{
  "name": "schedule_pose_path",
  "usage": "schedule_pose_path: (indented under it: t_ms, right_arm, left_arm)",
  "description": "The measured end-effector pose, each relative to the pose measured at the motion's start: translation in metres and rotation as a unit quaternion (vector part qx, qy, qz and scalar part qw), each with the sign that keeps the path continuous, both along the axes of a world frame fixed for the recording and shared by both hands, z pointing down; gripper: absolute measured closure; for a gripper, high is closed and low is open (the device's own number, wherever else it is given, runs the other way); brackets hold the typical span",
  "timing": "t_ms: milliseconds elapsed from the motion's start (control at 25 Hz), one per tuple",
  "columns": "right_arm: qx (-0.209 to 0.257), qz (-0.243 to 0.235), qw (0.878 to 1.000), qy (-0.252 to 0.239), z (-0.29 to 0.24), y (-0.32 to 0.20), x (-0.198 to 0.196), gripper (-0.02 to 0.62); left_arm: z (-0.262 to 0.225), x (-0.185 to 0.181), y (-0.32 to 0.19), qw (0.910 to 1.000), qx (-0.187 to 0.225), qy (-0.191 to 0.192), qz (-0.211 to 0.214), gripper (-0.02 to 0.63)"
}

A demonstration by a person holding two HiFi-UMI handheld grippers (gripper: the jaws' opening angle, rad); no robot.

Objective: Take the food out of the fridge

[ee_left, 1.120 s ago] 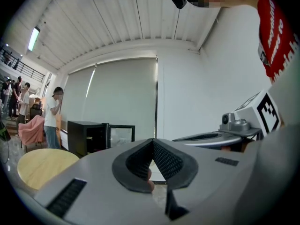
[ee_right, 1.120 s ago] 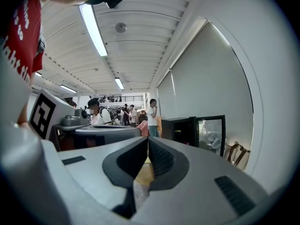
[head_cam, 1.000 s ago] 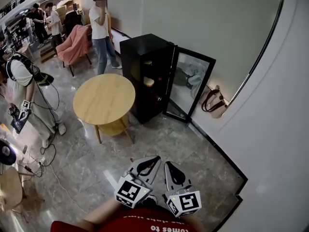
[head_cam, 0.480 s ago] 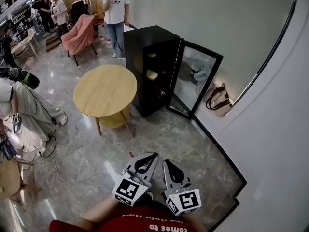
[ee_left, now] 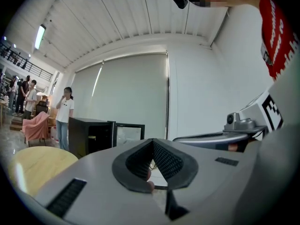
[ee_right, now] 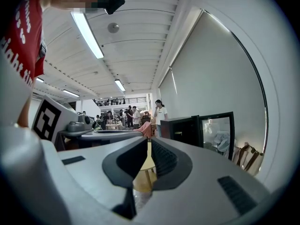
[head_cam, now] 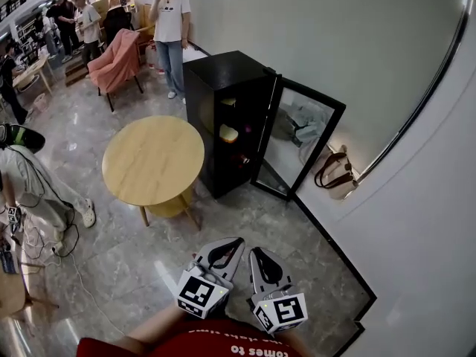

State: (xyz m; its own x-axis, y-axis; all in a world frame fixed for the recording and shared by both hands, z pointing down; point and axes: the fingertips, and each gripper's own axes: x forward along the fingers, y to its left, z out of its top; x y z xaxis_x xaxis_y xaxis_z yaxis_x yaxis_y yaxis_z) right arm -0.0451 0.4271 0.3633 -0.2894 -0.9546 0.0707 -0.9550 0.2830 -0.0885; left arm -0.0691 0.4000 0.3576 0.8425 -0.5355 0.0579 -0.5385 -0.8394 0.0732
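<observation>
Approach step: the left hand-held gripper (head_cam: 238,241) and right hand-held gripper (head_cam: 253,252) were both closed, empty — well apart from the open fridge (head_cam: 223,76); next, reaching its food (head_cam: 228,133).

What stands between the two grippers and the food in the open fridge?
Nothing visible does. The fridge door is swung open to the right, leaving the food inside exposed. Only bare floor lies between it and the left gripper and right gripper. The round table stands left of that path.

You're in a big open hall, part lounge, part workspace. You see a stone floor (head_cam: 126,259), pink armchair (head_cam: 114,62), black fridge (head_cam: 219,80), mezzanine railing (ee_right: 122,99) and people (head_cam: 169,28) standing about.
</observation>
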Motion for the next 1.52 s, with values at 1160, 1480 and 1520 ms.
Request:
schedule_pose_path:
  t_ms: [1160, 1480, 1520]
  right_arm:
    - [-0.072, -0.025, 0.997, -0.005, 0.026, -0.306, 0.079, 0.515]
    - [-0.101, -0.102, 0.989, -0.025, 0.034, -0.396, 0.131, 0.495]
    - [-0.111, -0.114, 0.987, -0.031, 0.037, -0.406, 0.136, 0.492]
  left_arm:
    - [0.019, 0.070, -0.304, 0.9994, -0.013, 0.008, -0.032, 0.597]
    - [0.026, 0.121, -0.388, 0.9952, -0.020, -0.013, -0.094, 0.537]
    - [0.029, 0.128, -0.398, 0.9944, -0.023, -0.020, -0.101, 0.529]
